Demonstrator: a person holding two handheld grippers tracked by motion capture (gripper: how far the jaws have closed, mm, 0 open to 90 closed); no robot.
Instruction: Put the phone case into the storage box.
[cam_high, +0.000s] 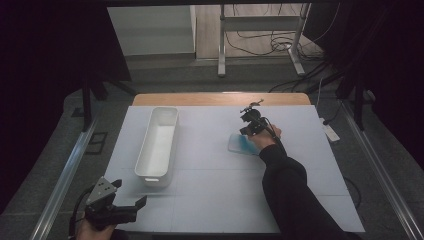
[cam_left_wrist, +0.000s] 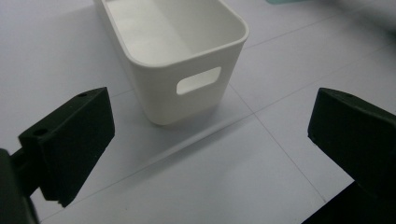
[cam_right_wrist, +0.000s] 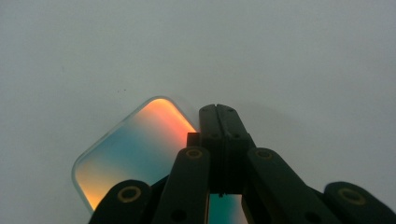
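Note:
A translucent rounded tile (cam_high: 241, 145), blue-green in the high view, lies flat on the pale mat right of centre. In the right gripper view the tile (cam_right_wrist: 135, 149) shimmers orange and teal. My right gripper (cam_high: 245, 131) (cam_right_wrist: 218, 112) reaches down over the tile's edge with its jaws pressed together; I see nothing between them. A long white bin (cam_high: 146, 145) stands empty at the left of the mat. My left gripper (cam_high: 131, 192) (cam_left_wrist: 210, 135) hovers near the front left corner, open wide and empty, facing the handle end of the bin (cam_left_wrist: 187, 93).
The pale mat (cam_high: 225, 185) covers a wooden table whose back edge (cam_high: 220, 98) shows beyond it. Metal rails run along both sides on the floor. A table frame and cables stand farther back. Dark curtains hang at left and right.

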